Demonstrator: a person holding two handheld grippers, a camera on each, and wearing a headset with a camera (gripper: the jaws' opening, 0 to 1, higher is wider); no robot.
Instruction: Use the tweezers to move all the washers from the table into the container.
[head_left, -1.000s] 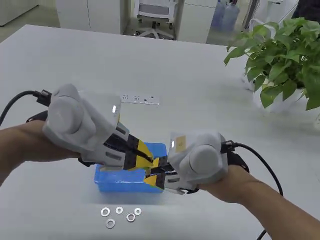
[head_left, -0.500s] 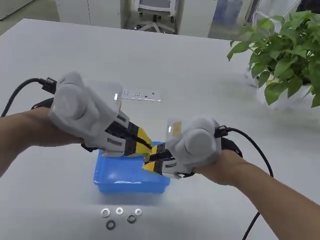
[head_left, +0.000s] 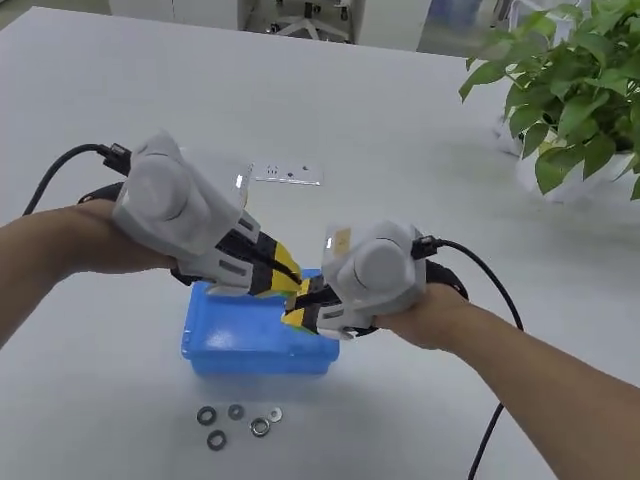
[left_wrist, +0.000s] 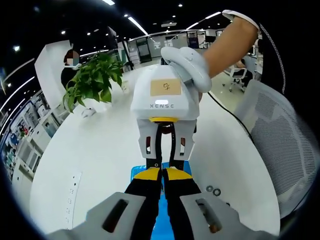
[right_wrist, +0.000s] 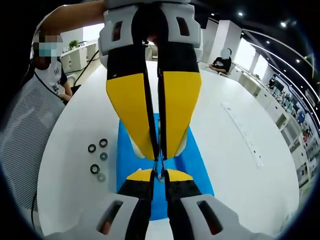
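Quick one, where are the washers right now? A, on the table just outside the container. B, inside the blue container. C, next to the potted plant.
A: the washers lie in a loose cluster on the table, just outside the blue container.

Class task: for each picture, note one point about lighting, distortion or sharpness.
Head view: soft even light, little distortion, the washers sharp with faint shadows. Left gripper view: fisheye curves the table edge; ceiling lights glare. Right gripper view: the left hand-held gripper looms oversized; the container is sharp.
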